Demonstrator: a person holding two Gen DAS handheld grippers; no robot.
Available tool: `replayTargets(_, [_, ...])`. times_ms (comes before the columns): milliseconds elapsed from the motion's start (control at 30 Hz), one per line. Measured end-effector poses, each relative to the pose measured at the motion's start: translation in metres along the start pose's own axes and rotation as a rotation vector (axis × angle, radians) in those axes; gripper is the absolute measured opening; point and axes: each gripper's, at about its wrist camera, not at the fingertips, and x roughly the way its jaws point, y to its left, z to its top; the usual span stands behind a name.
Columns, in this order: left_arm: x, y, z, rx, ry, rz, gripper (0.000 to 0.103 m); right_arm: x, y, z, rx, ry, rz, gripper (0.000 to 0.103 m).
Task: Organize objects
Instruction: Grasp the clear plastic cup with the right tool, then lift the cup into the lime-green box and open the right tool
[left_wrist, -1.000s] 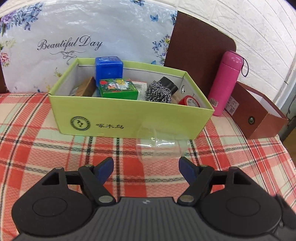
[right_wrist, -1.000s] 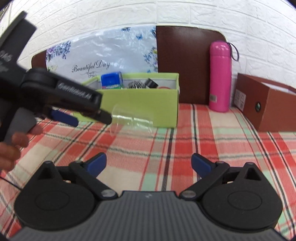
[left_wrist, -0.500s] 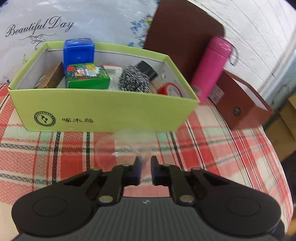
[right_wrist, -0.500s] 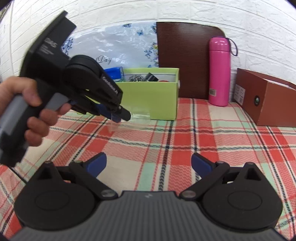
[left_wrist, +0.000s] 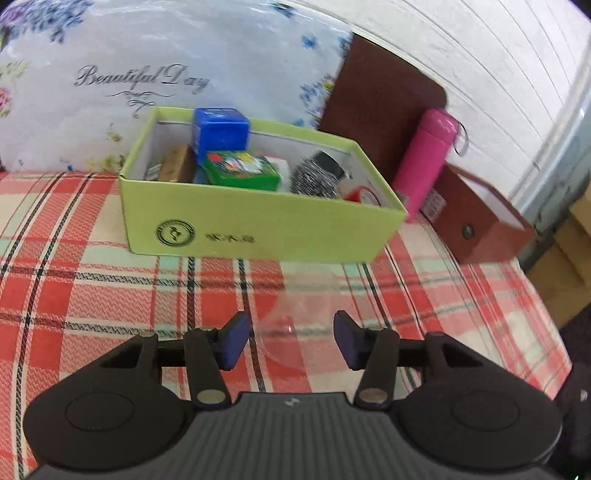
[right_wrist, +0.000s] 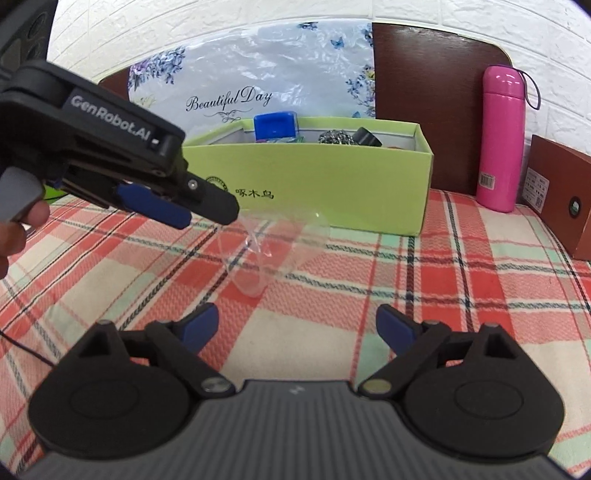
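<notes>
Left gripper (left_wrist: 291, 341) just reopening, clear cup (right_wrist: 271, 251) loose between its jaws; right gripper (right_wrist: 297, 326) open, empty; grasp probably failing.

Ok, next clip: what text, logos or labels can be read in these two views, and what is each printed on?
"Beautiful Day": script on the floral plastic bag behind the green box.
"GenRobot.AI": side of the left tongs.
"啄木鸟": front of the green box, beside a round logo whose ring text is too small to read.
Barcode label on the pink bottle: digits too small.
Label on the brown box: unreadable.
Green packet in the box: print blurred.
</notes>
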Motion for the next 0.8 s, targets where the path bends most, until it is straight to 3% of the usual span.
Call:
replayTargets(100, [0.009, 0.004, 0.010, -0.056, -0.004, -0.010, 0.054, 0.014, 0.007, 0.013, 0.011, -0.007, -0.004, 0.070])
replayTargets(167, [0.017, 0.001, 0.014, -0.032, -0.002, 0.009, 0.054, 0.023, 0.011, 0.019, -0.004, -0.008, -0.012, 0.051])
replayTargets(267, [0.029, -0.003, 0.015, 0.007, 0.016, 0.026, 0.053, 0.031, 0.006, 0.019, 0.000, 0.018, -0.074, 0.030])
replayTargets(333, [0.033, -0.001, 0.011, 0.011, 0.029, -0.001, 0.052, 0.030, -0.004, 0.013, 0.030, 0.038, -0.092, 0.019])
replayTargets(700, [0.046, -0.006, 0.001, -0.076, 0.063, -0.055, 0.056, 0.028, -0.024, 0.005, 0.090, 0.028, -0.098, 0.019])
replayTargets(800, [0.043, -0.006, 0.000, -0.103, 0.057, -0.079, 0.058, 0.029, -0.025, 0.005, 0.096, 0.032, -0.096, 0.013])
